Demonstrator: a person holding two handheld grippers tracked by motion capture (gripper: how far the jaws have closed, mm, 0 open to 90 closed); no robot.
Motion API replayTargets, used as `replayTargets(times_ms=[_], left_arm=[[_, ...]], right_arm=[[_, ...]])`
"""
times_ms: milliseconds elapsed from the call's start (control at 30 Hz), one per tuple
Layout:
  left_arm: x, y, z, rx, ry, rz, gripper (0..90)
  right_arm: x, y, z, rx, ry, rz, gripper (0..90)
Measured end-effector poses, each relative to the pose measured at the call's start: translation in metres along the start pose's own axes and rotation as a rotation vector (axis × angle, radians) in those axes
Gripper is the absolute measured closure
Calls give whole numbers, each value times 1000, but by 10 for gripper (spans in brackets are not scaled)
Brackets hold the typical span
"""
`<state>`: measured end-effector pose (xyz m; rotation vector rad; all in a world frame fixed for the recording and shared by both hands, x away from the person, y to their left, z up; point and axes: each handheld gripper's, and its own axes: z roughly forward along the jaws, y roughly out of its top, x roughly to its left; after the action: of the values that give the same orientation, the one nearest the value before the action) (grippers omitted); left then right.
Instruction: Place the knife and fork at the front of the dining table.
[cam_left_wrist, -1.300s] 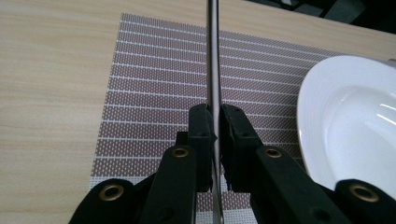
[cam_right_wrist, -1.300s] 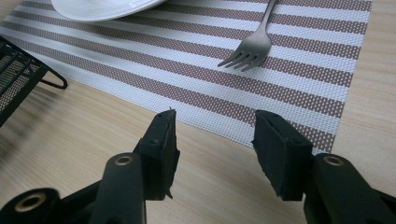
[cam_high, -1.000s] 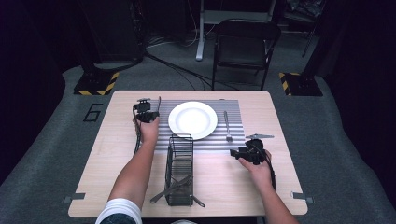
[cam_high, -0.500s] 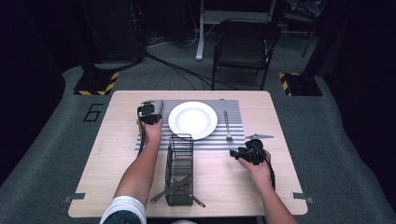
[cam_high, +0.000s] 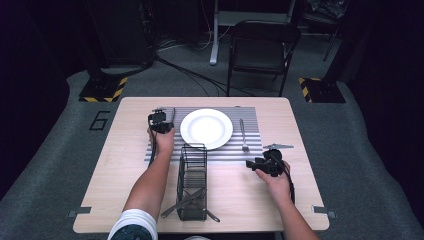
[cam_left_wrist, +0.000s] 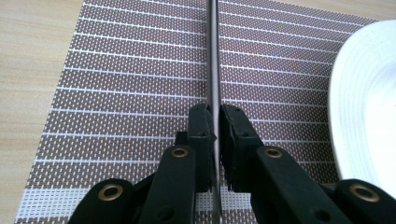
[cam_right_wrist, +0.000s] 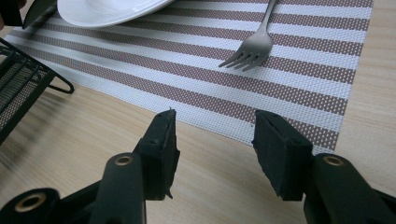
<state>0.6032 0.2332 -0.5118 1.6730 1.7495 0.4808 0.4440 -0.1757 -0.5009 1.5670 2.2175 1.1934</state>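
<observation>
The left gripper (cam_left_wrist: 215, 135) is clamping a knife (cam_left_wrist: 214, 60) over the mat (cam_left_wrist: 130, 84), left of the plate (cam_left_wrist: 369, 102); the right gripper (cam_right_wrist: 215, 149) is hovering wide open, empty, near the fork (cam_right_wrist: 254, 46).

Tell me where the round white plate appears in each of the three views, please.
High view: the round white plate lies centre, on the striped mat.
Left gripper view: right edge.
Right gripper view: top left.
Shared landmark: the striped mat.
</observation>
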Motion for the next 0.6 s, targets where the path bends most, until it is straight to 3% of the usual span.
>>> replayTargets(times_ms=[367,600], left_arm=[[2,0,0,2,-15,-19,820],[5,0,-2,10,-9,-10,808]], right_arm=[[0,0,0,2,1,2,491],[1,0,1,4,2,3,491]])
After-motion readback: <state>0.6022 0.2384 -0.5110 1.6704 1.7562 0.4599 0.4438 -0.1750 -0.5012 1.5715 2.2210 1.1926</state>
